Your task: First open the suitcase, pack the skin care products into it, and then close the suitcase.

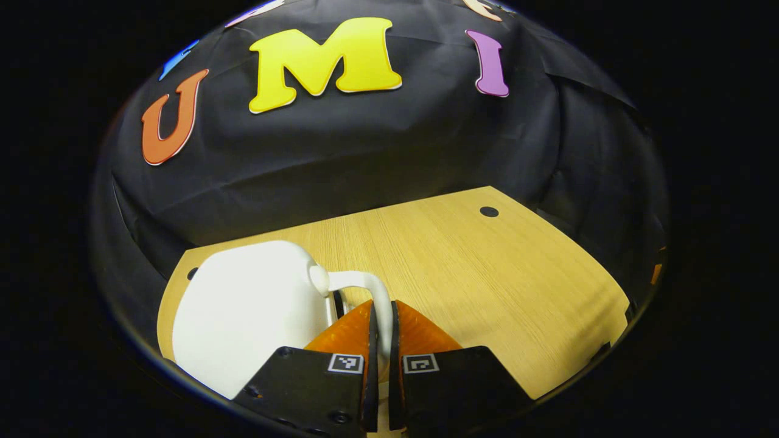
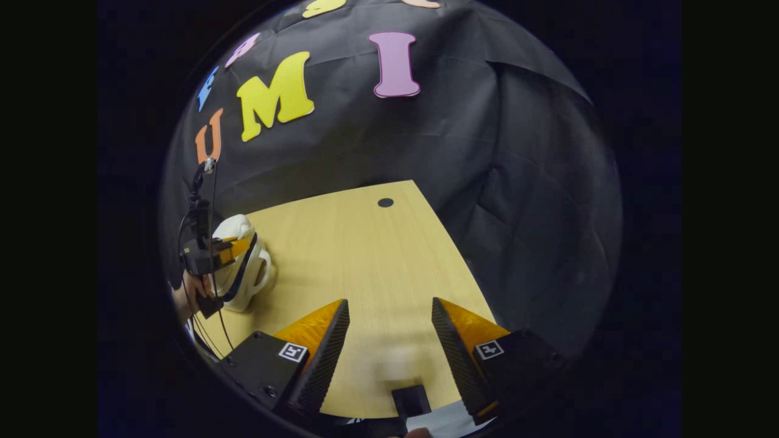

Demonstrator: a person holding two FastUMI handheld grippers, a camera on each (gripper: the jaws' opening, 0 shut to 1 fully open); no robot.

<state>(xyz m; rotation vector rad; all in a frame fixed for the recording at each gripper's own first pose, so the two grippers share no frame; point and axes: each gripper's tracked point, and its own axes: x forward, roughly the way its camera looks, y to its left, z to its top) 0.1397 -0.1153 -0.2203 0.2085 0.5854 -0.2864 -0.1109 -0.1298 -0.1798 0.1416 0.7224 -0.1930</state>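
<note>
A small white suitcase (image 1: 243, 304) lies on the wooden table (image 1: 487, 274) at its left end. Its curved white handle (image 1: 371, 286) runs between the fingers of my left gripper (image 1: 382, 328), which is shut on it. In the right gripper view the same suitcase (image 2: 240, 277) appears far off at the left, with the left gripper (image 2: 234, 249) and the hand (image 2: 192, 289) that holds it beside it. My right gripper (image 2: 389, 313) hovers open over the bare table (image 2: 365, 255), nothing between its fingers.
A round black hole (image 1: 489, 212) marks the table's far right corner, also seen as a hole (image 2: 385, 202) in the right gripper view. Black cloth walls close in behind and to the right of the table.
</note>
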